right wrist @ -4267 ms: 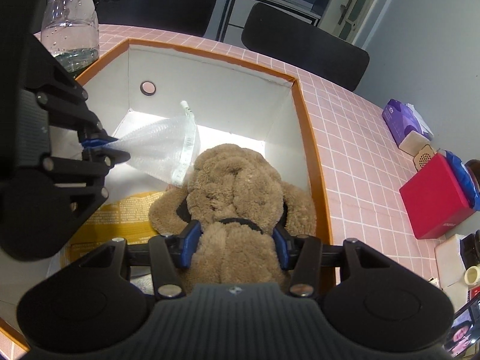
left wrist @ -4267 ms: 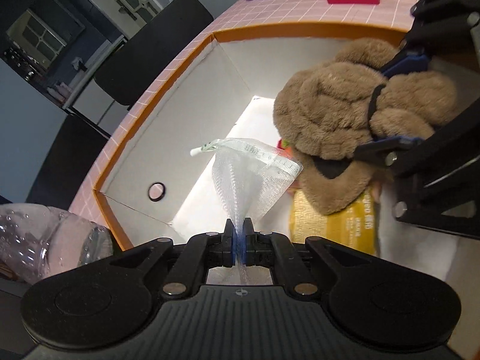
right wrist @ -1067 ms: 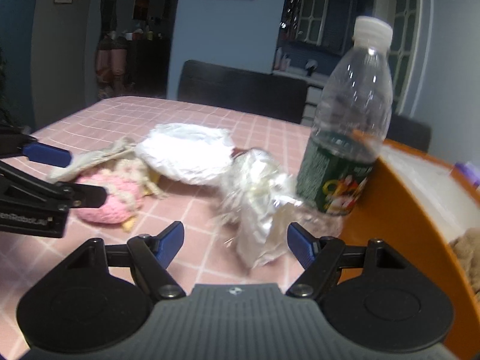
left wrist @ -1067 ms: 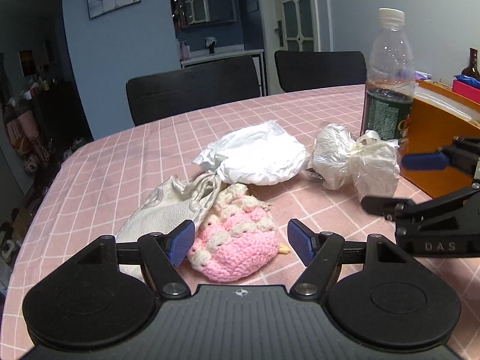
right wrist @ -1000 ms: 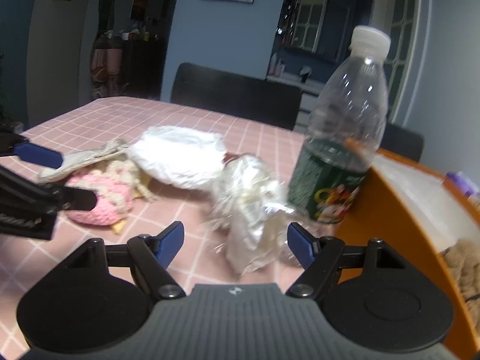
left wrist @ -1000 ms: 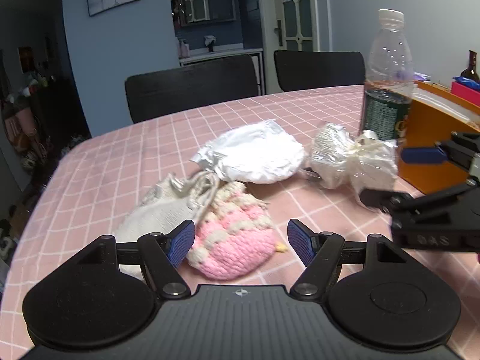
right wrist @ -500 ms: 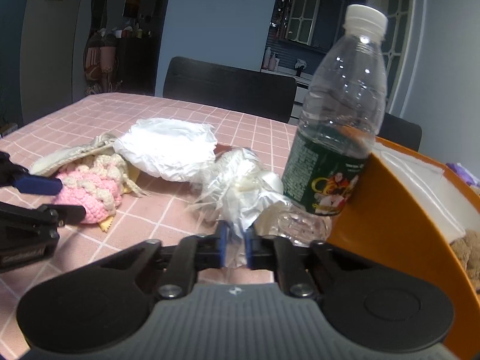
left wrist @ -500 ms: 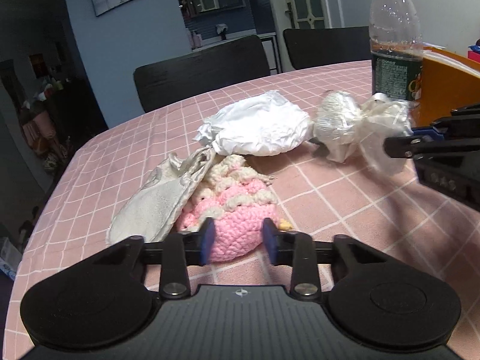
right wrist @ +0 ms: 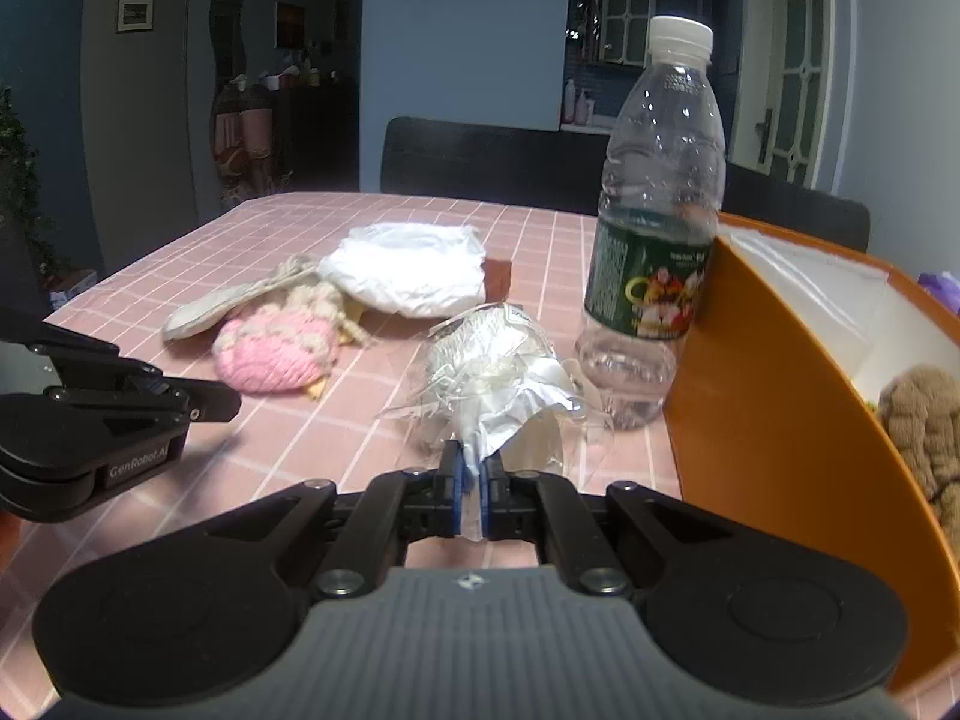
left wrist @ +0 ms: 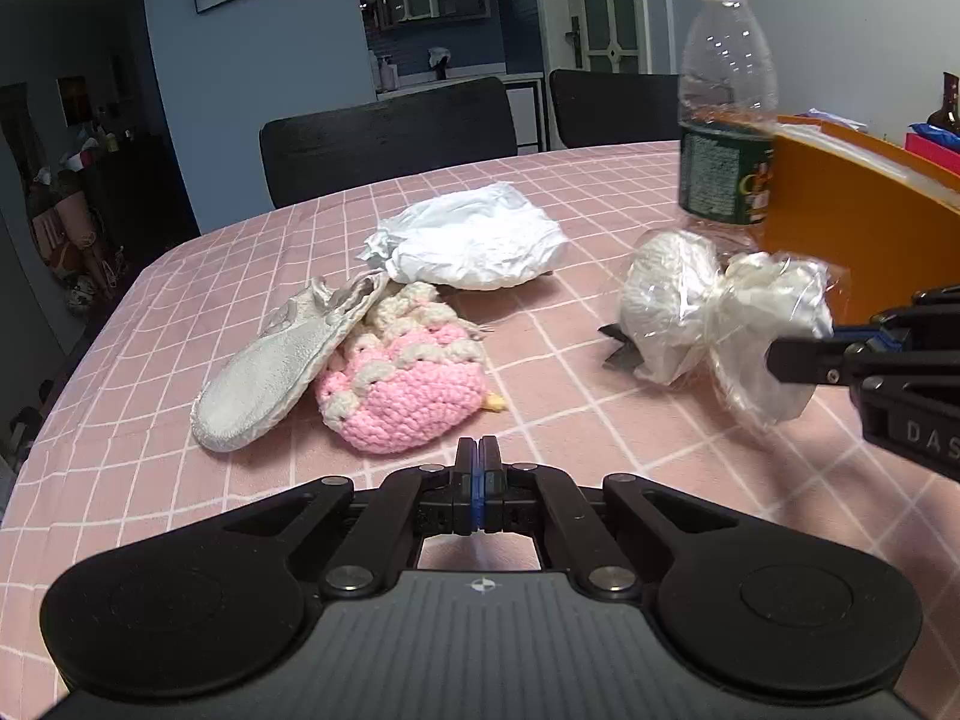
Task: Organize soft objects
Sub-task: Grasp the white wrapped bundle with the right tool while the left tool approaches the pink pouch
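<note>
My left gripper (left wrist: 479,456): jaws just closed, empty, pink knit pouch (left wrist: 401,387) just ahead. My right gripper (right wrist: 471,468): jaws clamped on clear plastic bundle (right wrist: 492,372); bottle (right wrist: 651,264) ahead-right.

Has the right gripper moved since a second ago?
Yes. The right gripper has come forward toward the water bottle, and its jaws have just closed on the loose tail of the plastic-wrapped bundle.
</note>
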{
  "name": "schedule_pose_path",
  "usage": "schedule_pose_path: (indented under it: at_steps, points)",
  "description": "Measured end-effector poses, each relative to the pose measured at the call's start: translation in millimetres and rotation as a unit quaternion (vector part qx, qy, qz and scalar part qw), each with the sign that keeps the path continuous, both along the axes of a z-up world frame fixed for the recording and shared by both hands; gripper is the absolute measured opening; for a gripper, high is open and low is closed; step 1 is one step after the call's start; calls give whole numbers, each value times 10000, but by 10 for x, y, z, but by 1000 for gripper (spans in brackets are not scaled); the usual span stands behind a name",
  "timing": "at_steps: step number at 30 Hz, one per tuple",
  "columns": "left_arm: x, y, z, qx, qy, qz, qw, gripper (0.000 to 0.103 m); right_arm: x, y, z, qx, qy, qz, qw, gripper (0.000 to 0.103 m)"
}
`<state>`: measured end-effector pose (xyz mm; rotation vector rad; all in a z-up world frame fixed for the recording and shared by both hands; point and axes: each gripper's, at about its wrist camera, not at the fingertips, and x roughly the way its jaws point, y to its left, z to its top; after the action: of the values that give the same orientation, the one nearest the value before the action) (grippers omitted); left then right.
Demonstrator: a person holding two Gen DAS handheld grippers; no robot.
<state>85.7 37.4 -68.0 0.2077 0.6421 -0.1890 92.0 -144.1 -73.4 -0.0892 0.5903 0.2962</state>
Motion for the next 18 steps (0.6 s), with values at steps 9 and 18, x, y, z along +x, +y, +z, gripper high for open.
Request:
schedule_pose_path:
  at_steps: [9, 18]
  points:
    - [-115, -77, 111, 36, 40, -158, 9999, 4, -111, -97, 275, -221, -159, 159, 9995, 51]
    - [14, -70, 180, 185, 0, -124, 9998, 21, 320, 67, 327, -592, 12, 681, 9959, 71]
